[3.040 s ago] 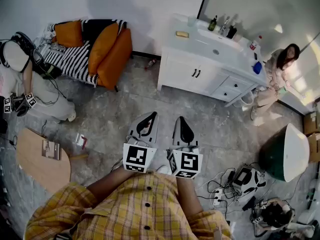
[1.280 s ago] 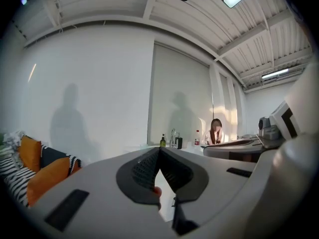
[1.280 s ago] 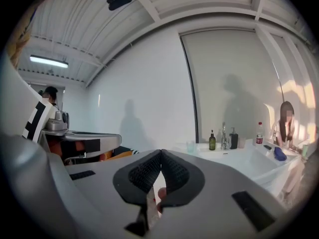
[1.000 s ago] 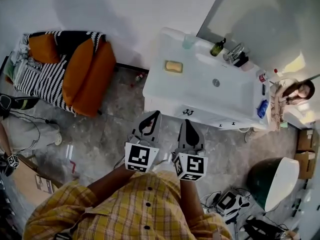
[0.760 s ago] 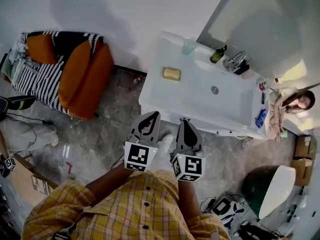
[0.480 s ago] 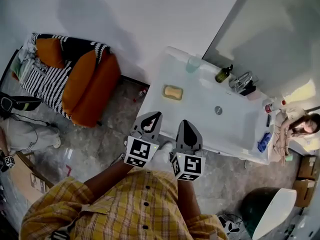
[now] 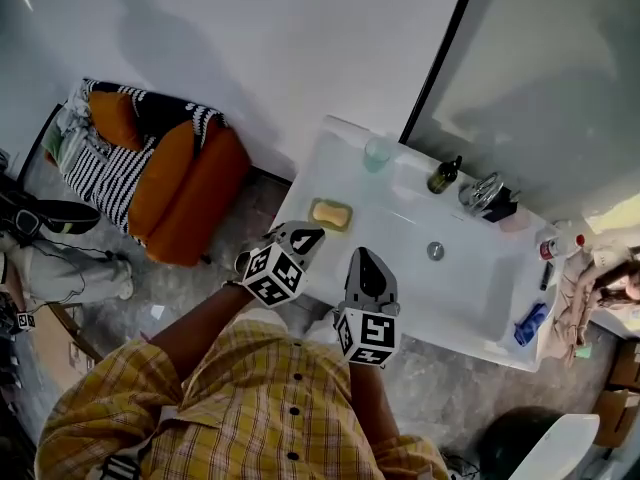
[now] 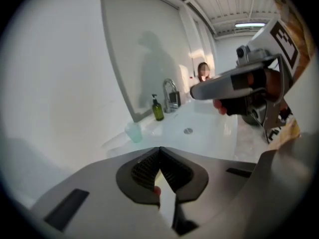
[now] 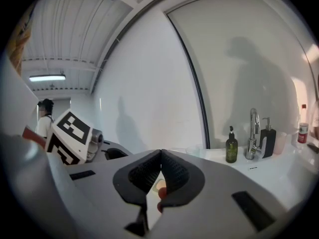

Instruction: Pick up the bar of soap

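- The bar of soap (image 7: 331, 213) lay flat on the left end of the white bench (image 7: 400, 288). It sat beside the sink basin (image 7: 455, 268), on the near side of a pale green tumbler (image 7: 378, 152).
- The left hand-held gripper (image 7: 308, 234) was closed, its ribbed pads meeting at the tips with nothing between them. In the head view its tips pointed at the soap and sat just short of the bar's near edge. No view showed whether they touched it.
- The right hand-held gripper (image 7: 362, 254) was also closed and empty, with its pad tips together. It hung over the front edge of the bench, to the right of the soap and apart from it.
- Neither hand-held gripper held the soap.
- A dark green pump bottle (image 7: 443, 176) stood at the back of the bench. A chrome tap (image 7: 484, 190) was just to its right, and a black dispenser stood beside the tap.
- A blue object (image 7: 530, 323) lay on the right end of the bench.
- A large mirror (image 7: 560, 78) rose behind the bench.
- To the left of the bench, against the white wall, stood a seat with orange cushions (image 7: 185, 193) and a black-and-white striped cover (image 7: 100, 173).
- The person holding both hand-held grippers wore a yellow plaid shirt (image 7: 250, 408).
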Action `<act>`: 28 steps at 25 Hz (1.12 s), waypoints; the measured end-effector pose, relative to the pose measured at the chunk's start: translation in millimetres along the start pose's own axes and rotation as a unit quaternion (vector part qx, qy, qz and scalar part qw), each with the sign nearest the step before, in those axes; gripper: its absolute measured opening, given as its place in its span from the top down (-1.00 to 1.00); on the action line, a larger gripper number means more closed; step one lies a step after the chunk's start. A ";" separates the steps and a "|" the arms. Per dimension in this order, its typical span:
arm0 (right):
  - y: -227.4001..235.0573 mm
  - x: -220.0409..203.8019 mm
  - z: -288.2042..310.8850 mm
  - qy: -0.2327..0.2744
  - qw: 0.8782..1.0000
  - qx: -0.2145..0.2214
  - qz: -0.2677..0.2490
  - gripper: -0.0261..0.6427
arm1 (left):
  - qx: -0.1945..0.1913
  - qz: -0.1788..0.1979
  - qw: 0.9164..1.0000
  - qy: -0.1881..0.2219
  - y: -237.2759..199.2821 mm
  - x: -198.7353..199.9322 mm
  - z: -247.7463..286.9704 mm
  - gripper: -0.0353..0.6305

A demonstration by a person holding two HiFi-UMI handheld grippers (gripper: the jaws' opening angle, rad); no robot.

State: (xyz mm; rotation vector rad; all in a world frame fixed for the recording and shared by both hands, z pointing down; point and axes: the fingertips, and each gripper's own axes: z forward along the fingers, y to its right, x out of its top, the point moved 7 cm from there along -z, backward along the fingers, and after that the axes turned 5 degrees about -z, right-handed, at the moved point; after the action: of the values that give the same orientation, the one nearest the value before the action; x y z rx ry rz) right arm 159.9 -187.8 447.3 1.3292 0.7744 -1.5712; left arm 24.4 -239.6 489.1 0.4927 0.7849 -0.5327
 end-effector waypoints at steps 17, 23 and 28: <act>18.2 -18.4 23.3 -0.037 0.999 -0.003 0.022 0.87 | -0.183 0.291 0.907 -0.244 -34.3 -46.3 143.3 0.46; 16.0 -20.0 32.6 -0.043 0.999 -0.016 0.017 0.87 | -0.221 0.288 0.889 -0.281 -44.2 -64.8 174.5 0.26; 20.7 -22.9 37.5 -0.053 0.998 -0.032 0.017 0.87 | -0.257 0.285 0.871 -0.306 -43.8 -70.3 187.1 0.21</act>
State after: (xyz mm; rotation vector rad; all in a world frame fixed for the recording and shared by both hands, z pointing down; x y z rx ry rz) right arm 164.0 -223.8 479.7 1.1966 0.7264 -1.5634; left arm 54.1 -365.7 647.5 0.0256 0.1222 0.0975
